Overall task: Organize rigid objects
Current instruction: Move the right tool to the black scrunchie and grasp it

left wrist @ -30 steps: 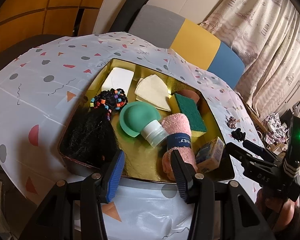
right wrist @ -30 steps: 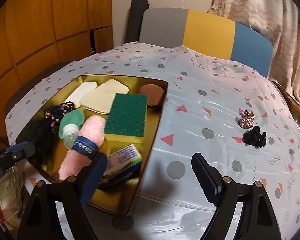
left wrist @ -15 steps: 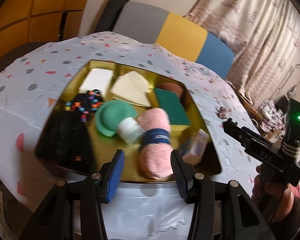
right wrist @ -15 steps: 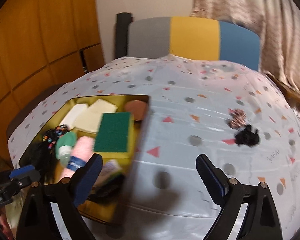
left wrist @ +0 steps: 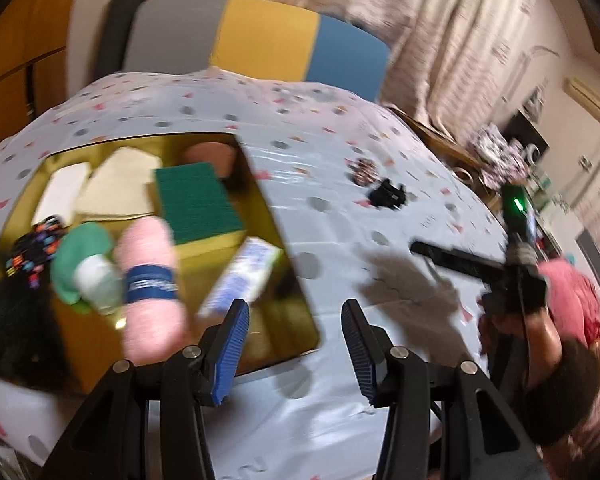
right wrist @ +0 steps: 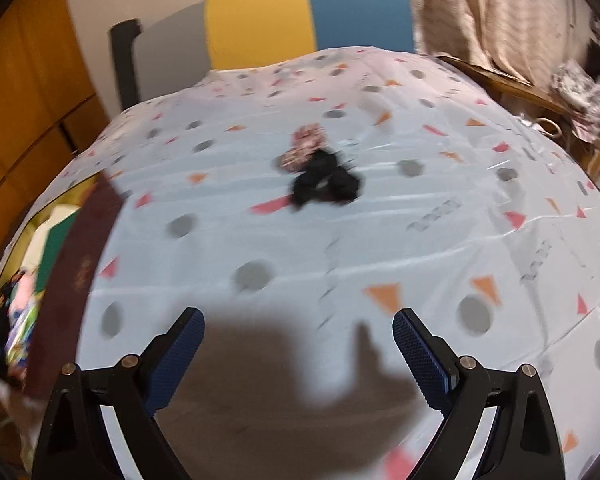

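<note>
A gold tray (left wrist: 292,280) on the patterned tablecloth holds a green sponge (left wrist: 196,200), a pink rolled towel (left wrist: 148,276), a green lid with a white bottle (left wrist: 96,276), a small box (left wrist: 244,276), white pads, and beaded bands. My left gripper (left wrist: 294,346) hovers open and empty above the tray's near right corner. A black scrunchie (right wrist: 326,182) and a patterned scrunchie (right wrist: 302,148) lie together on the cloth. My right gripper (right wrist: 298,344) hangs wide open and empty above bare cloth, short of both scrunchies. The left wrist view shows it held by a hand (left wrist: 512,320).
A chair back (right wrist: 284,24) in grey, yellow and blue stands behind the table. Curtains (left wrist: 460,40) hang at the right, with clutter (right wrist: 580,92) beyond the table's right edge. Wooden panels (right wrist: 16,100) line the left wall. The tray's rim (right wrist: 76,264) shows at the left of the right wrist view.
Both grippers have swung to the right. The left went from over the tray's middle to its right corner. The right left the tray's edge, faces the scrunchies, and its jaws widened.
</note>
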Action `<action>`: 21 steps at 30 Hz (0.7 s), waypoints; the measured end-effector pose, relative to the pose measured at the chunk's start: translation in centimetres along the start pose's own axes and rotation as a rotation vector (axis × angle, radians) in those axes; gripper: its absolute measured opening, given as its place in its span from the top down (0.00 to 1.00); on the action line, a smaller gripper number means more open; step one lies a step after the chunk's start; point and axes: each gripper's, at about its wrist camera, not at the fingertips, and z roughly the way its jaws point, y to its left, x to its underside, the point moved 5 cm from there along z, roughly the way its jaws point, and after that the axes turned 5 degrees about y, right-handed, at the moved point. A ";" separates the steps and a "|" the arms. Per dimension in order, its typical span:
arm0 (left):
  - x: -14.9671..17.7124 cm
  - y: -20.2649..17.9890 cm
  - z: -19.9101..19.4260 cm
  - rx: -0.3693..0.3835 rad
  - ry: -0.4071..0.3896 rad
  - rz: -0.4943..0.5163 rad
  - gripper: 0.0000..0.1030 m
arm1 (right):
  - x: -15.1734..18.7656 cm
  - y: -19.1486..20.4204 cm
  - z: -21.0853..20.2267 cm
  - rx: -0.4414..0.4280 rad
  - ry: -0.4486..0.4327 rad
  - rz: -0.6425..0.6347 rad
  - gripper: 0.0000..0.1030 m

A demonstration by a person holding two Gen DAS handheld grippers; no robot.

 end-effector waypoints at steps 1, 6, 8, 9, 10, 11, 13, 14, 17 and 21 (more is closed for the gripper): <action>-0.1 -0.8 0.4 0.006 0.008 0.019 0.53 | -0.8 -0.7 0.3 0.006 -0.005 0.009 0.07; -0.8 -2.6 1.0 0.009 0.022 0.059 0.53 | -5.7 -2.5 2.4 0.016 -0.044 0.051 0.07; -1.1 -2.6 1.0 0.000 0.022 0.056 0.53 | -7.5 -2.4 3.8 0.027 -0.050 0.040 0.09; -1.3 -2.6 1.0 -0.004 0.020 0.052 0.53 | -8.1 -2.3 4.5 0.031 -0.050 0.035 0.11; -1.4 -2.5 1.0 -0.010 0.020 0.047 0.53 | -8.7 -2.2 5.4 0.035 -0.048 0.030 0.13; -1.5 -2.3 0.9 -0.016 0.019 0.043 0.53 | -9.1 -2.2 5.9 0.034 -0.044 0.027 0.15; -1.8 -2.0 0.9 -0.028 0.019 0.033 0.53 | -9.5 -2.2 7.3 0.036 -0.029 0.021 0.22; -1.9 -2.0 1.0 -0.031 0.020 0.029 0.53 | -9.7 -2.3 8.0 0.036 -0.020 0.023 0.24; -2.0 -1.8 1.2 -0.037 0.029 0.016 0.53 | -9.7 -2.7 8.9 0.016 -0.019 0.037 0.33; -2.0 -2.2 1.8 -0.035 0.044 0.020 0.53 | -9.3 -2.7 9.3 -0.028 -0.025 0.034 0.56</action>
